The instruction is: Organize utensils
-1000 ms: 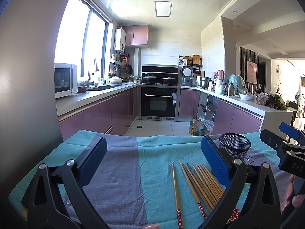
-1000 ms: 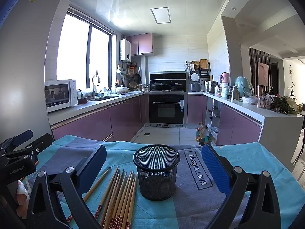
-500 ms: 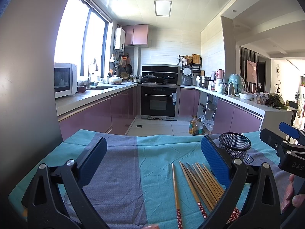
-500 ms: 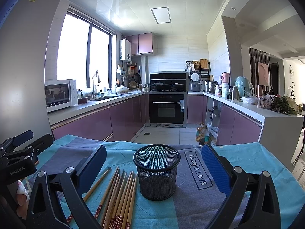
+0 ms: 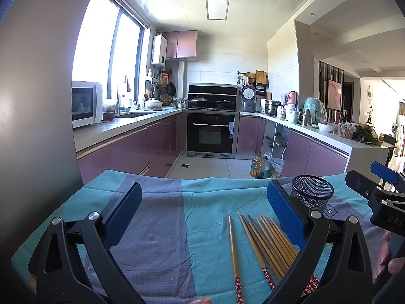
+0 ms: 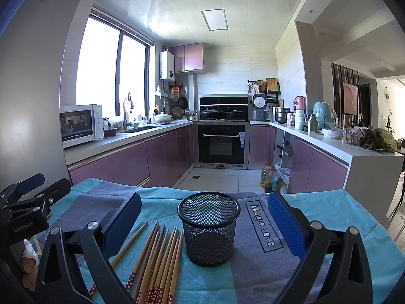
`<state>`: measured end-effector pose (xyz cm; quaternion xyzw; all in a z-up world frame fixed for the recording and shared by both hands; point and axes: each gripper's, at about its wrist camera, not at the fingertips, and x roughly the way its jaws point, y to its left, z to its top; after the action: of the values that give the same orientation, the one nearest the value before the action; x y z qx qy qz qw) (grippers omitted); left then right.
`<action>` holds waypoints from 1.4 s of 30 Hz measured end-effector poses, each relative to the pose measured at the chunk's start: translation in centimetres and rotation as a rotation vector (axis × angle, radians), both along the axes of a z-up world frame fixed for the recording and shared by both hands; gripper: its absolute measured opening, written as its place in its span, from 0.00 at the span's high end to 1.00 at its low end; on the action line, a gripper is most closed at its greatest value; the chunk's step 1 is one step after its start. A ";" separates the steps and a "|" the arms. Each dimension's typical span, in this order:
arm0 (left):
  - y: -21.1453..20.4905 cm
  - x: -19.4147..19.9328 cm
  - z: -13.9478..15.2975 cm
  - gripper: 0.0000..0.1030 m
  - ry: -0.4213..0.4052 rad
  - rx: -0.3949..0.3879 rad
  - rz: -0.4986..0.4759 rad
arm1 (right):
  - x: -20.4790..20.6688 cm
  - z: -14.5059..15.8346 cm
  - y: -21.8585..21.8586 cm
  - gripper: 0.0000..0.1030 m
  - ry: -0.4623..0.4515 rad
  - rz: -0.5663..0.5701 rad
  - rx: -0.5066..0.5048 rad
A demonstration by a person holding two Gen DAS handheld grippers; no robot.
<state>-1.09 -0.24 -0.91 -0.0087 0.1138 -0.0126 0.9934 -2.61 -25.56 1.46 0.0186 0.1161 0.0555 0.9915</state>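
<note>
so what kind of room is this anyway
A home kitchen, almost certainly. A built-in oven sits under a stovetop with pots, a microwave stands on the counter by the window, and a rice cooker is in the corner. The cloth-covered table holds chopsticks and a mesh cup.

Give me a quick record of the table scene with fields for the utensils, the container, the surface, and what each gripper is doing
utensils: wooden chopsticks lying flat in a loose bundle, one stray chopstick apart on the bundle's left
container: black mesh cup, upright, empty, just right of the bundle
surface: teal and grey tablecloth printed "Magic.LOVE"
left gripper: open, holding nothing, above the cloth left of the chopsticks
right gripper: open, holding nothing, cup framed between its fingers
progress: no chopsticks in the cup yet
</note>
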 end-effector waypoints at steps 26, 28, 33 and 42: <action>-0.8 5.8 -4.6 0.06 0.364 0.089 -0.131 | 4.8 -6.4 1.2 0.40 0.471 0.210 -0.048; -1.1 6.7 -5.5 0.10 0.399 0.108 -0.142 | 5.2 -7.4 1.5 0.48 0.511 0.213 -0.058; -2.1 8.8 -7.8 0.25 0.502 0.132 -0.179 | 6.2 -8.7 2.2 0.61 0.579 0.221 -0.064; -3.5 11.3 -10.2 0.40 0.618 0.164 -0.228 | 7.1 -9.3 2.8 0.71 0.641 0.230 -0.089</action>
<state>10.18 -3.77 -11.11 0.0804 0.4104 -0.1112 0.9015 4.44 -22.77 -7.83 -0.0212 0.4254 0.1530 0.8918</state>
